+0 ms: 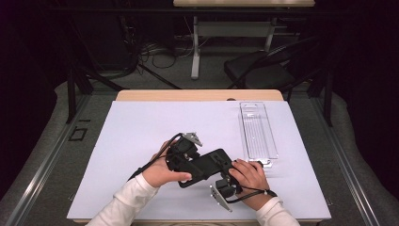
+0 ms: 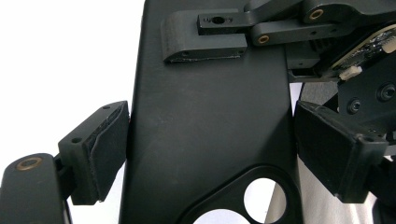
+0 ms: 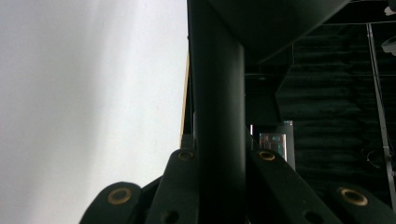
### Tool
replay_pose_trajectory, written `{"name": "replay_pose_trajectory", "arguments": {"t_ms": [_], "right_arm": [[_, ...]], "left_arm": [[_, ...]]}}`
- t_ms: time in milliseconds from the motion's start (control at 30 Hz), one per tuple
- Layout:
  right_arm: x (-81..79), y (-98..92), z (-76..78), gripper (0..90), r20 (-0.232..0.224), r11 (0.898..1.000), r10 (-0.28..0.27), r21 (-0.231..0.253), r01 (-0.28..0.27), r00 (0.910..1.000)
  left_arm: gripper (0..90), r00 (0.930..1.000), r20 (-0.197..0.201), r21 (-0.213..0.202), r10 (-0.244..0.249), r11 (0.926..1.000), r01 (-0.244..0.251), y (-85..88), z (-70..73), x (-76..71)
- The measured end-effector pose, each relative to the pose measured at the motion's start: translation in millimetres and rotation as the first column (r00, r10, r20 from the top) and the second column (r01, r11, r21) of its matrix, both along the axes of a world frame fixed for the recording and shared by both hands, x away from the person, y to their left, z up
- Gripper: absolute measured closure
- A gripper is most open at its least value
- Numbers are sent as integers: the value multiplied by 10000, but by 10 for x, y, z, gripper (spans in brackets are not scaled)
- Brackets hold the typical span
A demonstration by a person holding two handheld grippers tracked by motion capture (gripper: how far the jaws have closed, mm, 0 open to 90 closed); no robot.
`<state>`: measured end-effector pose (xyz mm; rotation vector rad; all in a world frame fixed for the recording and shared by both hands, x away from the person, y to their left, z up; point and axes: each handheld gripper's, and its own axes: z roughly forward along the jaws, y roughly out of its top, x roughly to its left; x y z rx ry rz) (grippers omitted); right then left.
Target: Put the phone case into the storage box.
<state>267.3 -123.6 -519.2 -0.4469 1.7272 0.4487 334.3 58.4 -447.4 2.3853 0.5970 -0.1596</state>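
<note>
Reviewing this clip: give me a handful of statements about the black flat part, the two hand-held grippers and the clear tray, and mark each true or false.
1. The black flat part is held between both hand-held grippers. True: the left hand-held gripper has a pad on each side of its width, and the right hand-held gripper is clamped on its thin edge.
2. The clear tray lies at the left edge of the white mat. False: it lies along the right side.
3. The black flat part has a round hole in it. True: the left gripper view shows one near the bottom.
4. The black flat part sits inside the clear tray. False: it is outside the tray, to its left.
5. The right hand-held gripper's jaws stand wide open. False: they are shut on the part.
</note>
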Motion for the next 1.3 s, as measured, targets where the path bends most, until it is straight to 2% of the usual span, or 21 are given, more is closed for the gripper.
{"name": "replay_pose_trajectory", "arguments": {"t_ms": [367,433,667,800,867,933,1033,1300], "right_arm": [[13,-8,-12,868,-119,10000,-37,4,37,9999],[13,-10,-16,868,-164,10000,-90,5,90,9998],[27,-32,-55,868,-342,9996,-282,-49,280,9990],[35,-59,-52,867,-335,9993,-379,9,379,9987],[37,-71,-49,867,-298,9991,-415,13,416,9987],[38,-82,-47,867,-289,9990,-453,34,454,9986],[42,-102,-50,867,-342,9986,-487,183,493,9982],[43,-139,-33,866,-373,9980,-583,229,592,9976]], "left_arm": [[130,9999,141,-227,-66,9997,69,7,-24,8],[129,9997,242,-229,-4,9997,10,9,-15,1],[131,9997,233,-522,42,9986,-29,73,35,12],[132,9989,390,-432,251,9988,-234,111,70,19],[133,9992,312,-611,238,9979,-218,132,70,33],[134,9984,425,-510,372,9981,-350,156,87,40],[138,9983,410,-660,409,9971,-381,209,103,71],[151,9919,705,-728,1061,9922,-1010,374,151,153]]}}
